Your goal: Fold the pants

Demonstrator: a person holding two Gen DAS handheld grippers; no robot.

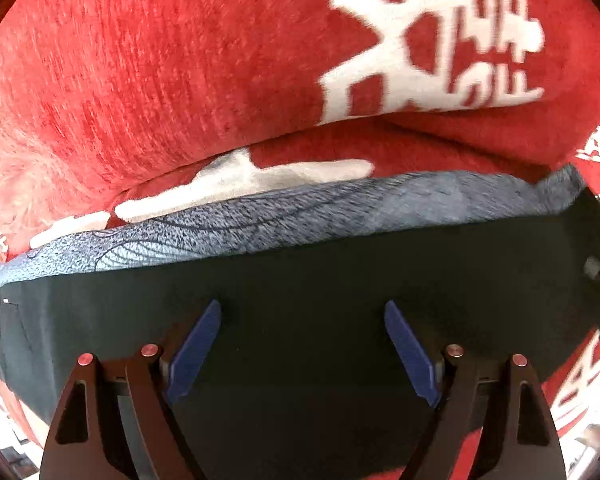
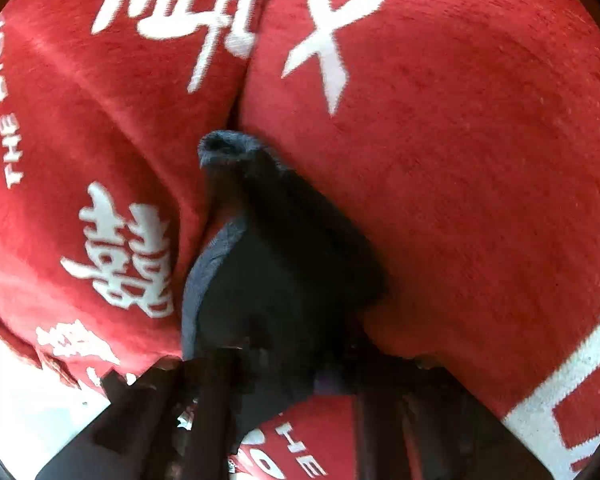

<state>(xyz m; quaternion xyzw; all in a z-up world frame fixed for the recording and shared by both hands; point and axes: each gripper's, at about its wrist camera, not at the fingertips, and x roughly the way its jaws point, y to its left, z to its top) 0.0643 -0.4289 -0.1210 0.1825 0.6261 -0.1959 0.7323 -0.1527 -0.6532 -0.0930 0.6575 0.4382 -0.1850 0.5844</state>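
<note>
pants position: dark pants [image 1: 300,280] spread flat on the red blanket [image 1: 160,80], directly under the left hand-held gripper [image 1: 302,320], grey inner band along the far edge.
long axis: ran left to right across the left wrist view, crosswise to the fingers [image 1: 196,344].
nearer hand: both at the cloth; left one above the flat panel, right hand-held gripper [image 2: 300,368] at a bunched end of the pants [image 2: 284,272].
left jaws: stood wide apart, nothing between, pads clear of the fabric as far as could be told.
right jaws: drawn together, clamped on a gathered fold of the pants, the bunch trailing away to the far side.
likely next: probably lifting that end over the flat part.
</note>
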